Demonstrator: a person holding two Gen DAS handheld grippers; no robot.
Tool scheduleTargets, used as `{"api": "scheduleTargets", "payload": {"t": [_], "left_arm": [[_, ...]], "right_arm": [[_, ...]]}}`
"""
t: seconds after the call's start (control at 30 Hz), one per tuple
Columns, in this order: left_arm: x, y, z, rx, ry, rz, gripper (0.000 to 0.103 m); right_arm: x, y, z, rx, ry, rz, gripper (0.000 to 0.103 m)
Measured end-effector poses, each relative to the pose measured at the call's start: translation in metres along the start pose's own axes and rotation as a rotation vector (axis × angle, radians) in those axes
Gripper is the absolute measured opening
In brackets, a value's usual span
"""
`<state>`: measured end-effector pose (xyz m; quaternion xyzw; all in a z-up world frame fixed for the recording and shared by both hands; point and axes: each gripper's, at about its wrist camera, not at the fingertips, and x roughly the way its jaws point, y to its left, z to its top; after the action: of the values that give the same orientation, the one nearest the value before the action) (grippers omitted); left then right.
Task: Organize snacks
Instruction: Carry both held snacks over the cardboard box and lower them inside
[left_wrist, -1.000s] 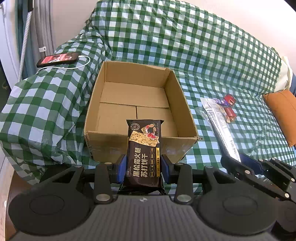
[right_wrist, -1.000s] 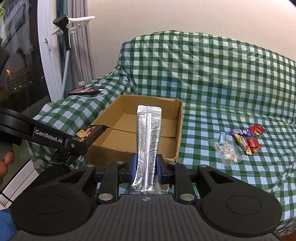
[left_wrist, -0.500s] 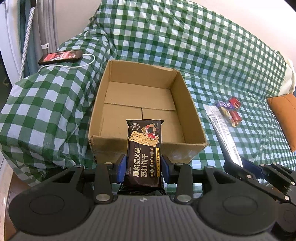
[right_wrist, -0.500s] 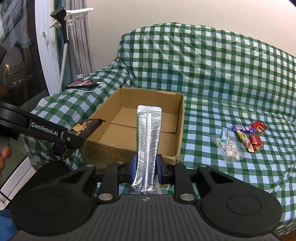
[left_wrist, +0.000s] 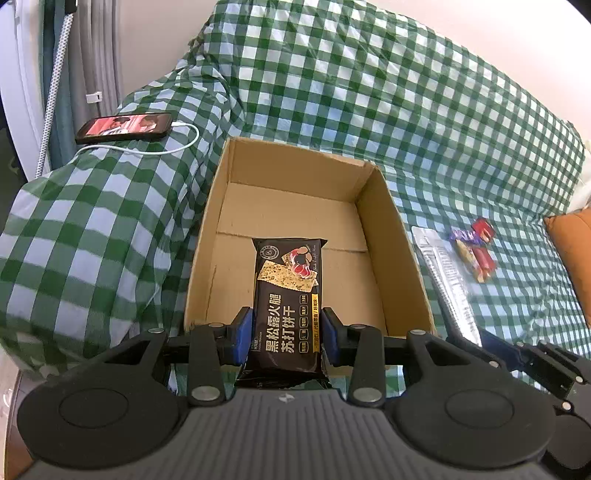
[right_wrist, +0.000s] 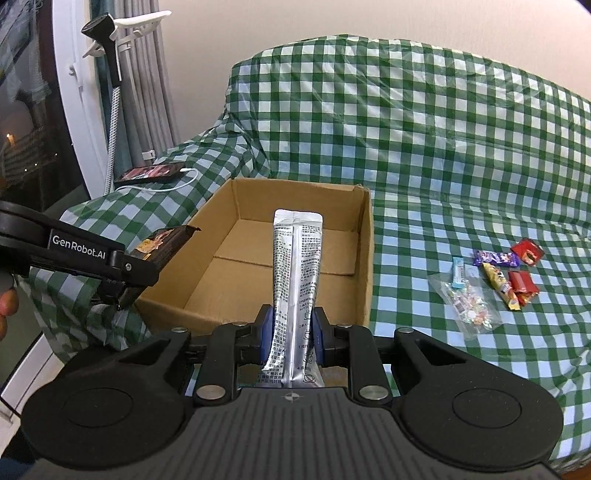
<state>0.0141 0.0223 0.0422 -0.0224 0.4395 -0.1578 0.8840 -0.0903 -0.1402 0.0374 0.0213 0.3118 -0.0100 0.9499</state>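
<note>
The left gripper (left_wrist: 286, 332) is clamping a black cracker pack (left_wrist: 286, 295) by its lower half, with the pack's free end reaching out over the near wall of the open box (left_wrist: 391, 236). The right gripper (right_wrist: 291, 332) is pinching a silver pouch (right_wrist: 295, 280) low down, jaws nearly together on it, the pouch standing up in front of the box's near wall. The box is sitting on a sofa under a green checked cover (right_wrist: 424, 147) and looks empty inside.

Judging from this, both packs are heading for the box, and the risks are mostly about the drop.

- The silver pouch is long and floppy and is being held only at its bottom end. If released before its top is past the rim, it could catch on the wall and fall outside.
- The two grippers are working close together; the left one is showing in the right wrist view beside the box's left corner. Moving in at once, they could be knocking each other or the packs.
- The box is resting on soft, draped cloth, so a bump on its wall could be tipping or sliding it.
- A phone (left_wrist: 123, 127) with a white cable (left_wrist: 173, 147) is lying near the box's far left corner; a wide swing could be snagging the cable.

More small snacks (right_wrist: 506, 273) are lying on the cover, well apart from the box on its right.
</note>
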Motion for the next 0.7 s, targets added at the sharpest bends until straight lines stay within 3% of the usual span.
{"api": "scheduleTargets", "payload": {"t": [0.7], "left_arm": [[0.114, -0.011, 0.061, 0.033, 0.06, 0.049, 0.043]], "right_arm": [[0.123, -0.024, 0.035, 0.052, 0.07, -0.005, 0.024]]}}
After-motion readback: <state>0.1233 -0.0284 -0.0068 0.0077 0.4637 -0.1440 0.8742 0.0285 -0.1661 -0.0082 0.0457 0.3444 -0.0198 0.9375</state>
